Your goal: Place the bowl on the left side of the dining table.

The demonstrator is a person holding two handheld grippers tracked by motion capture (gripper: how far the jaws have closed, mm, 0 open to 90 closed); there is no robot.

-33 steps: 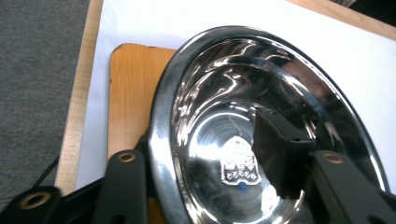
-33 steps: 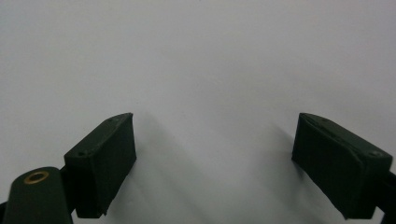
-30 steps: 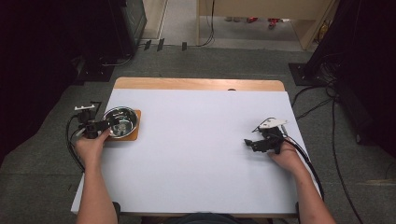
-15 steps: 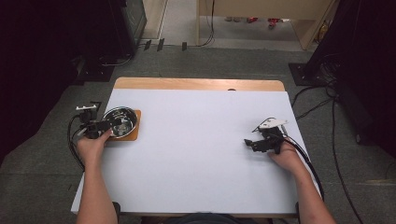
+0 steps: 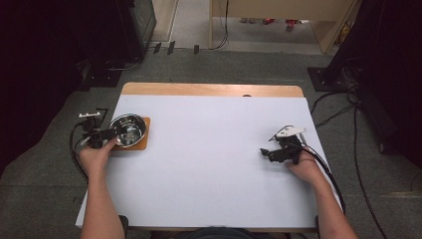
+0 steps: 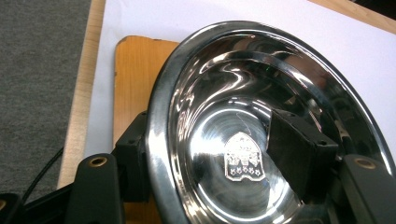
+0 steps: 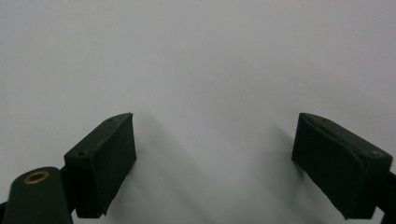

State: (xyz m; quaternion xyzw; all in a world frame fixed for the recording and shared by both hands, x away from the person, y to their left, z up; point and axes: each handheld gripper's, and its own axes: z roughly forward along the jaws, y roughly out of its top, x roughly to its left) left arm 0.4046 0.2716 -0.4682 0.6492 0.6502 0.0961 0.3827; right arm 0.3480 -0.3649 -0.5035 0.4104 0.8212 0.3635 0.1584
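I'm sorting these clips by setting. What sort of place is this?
Likely a lab or recording workshop, not a home: a white-topped table on grey carpet, cables trailing over the floor, dark equipment racks behind, and a steel bowl on a wooden board.

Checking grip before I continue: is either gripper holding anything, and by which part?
Nothing is held. The left gripper straddles the steel bowl's rim, jaws just opened; the right gripper is open.
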